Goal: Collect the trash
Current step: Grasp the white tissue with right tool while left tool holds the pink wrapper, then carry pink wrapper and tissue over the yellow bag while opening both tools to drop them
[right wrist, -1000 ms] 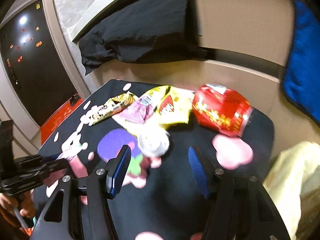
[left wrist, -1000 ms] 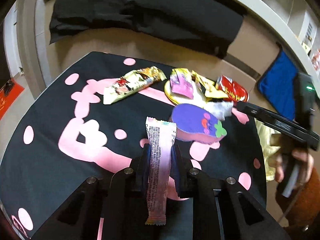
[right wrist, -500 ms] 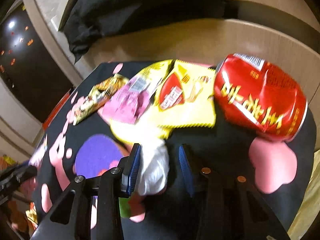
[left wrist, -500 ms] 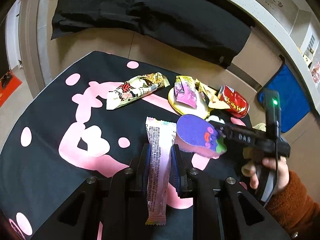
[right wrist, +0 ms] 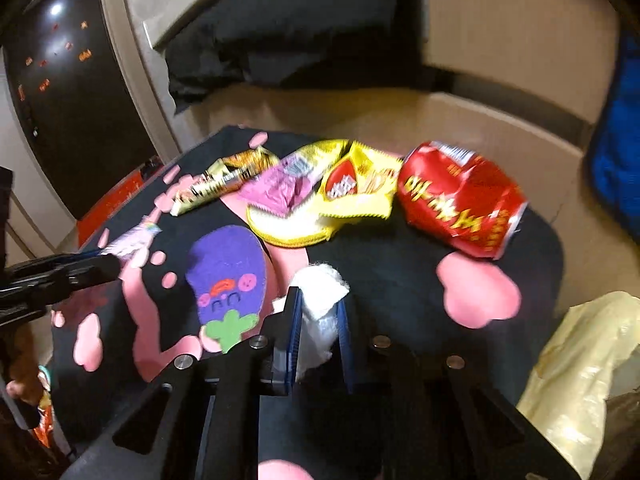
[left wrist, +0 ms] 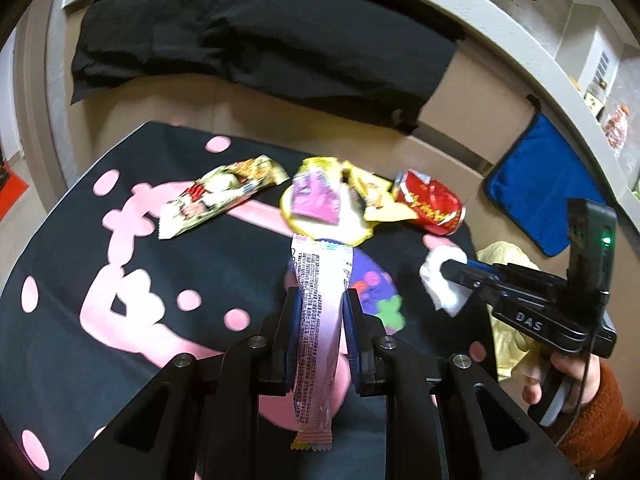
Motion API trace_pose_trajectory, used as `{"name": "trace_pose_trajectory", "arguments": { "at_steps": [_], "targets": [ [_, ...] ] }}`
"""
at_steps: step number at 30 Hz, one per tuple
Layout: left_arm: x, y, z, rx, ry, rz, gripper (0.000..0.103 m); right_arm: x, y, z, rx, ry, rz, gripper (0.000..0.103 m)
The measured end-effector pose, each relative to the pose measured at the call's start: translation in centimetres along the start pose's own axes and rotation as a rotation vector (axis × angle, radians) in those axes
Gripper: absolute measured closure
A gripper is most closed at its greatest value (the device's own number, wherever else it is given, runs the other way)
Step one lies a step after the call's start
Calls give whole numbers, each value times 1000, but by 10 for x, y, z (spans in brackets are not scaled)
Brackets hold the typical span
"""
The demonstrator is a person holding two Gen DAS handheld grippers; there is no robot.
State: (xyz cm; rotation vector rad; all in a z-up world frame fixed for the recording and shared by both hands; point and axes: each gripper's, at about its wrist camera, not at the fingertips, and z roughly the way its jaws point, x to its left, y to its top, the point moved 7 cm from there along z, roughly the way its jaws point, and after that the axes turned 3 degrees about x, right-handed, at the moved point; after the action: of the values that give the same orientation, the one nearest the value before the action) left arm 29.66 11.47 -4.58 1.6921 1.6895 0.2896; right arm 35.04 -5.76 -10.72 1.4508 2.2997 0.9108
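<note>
My left gripper [left wrist: 319,312] holds a long pink printed snack wrapper [left wrist: 318,322] between its fingers, tight. My right gripper [right wrist: 318,320] has just been closing, and its fingers now pinch a crumpled white tissue [right wrist: 320,300] above the black table cloth with pink shapes [right wrist: 400,264]. In the right wrist view, a crushed red drink can [right wrist: 460,204] lies at about 1 o'clock, a yellow snack packet [right wrist: 356,188] at 12 o'clock, and a purple felt coaster [right wrist: 228,276] at 10 o'clock.

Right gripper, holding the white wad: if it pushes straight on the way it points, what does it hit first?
Probably the round yellow-rimmed coaster under the pink and yellow wrappers, just past the crumpled white tissue in the right gripper. Bare black cloth lies between; depth is unclear.
</note>
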Motion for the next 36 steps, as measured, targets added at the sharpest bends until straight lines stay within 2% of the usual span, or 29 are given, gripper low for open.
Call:
{"name": "trace_pose_trajectory", "arguments": {
  "at_steps": [8,17,28,36],
  "targets": [
    [-44,16,-9,-51,-19,61,82,-17,4,-56,-102,-34,9,88],
    [-120,37,-18,-136,-66,186,82,-45,5,-125,-221,-100,34,88],
    [-222,30,12,-112,-174,313,82,-114,-15,-204,-334,-246,117,88],
    [-294,14,38,-77,-258,397,82,-166,-44,-241,-359,-332,198,88]
  ]
}}
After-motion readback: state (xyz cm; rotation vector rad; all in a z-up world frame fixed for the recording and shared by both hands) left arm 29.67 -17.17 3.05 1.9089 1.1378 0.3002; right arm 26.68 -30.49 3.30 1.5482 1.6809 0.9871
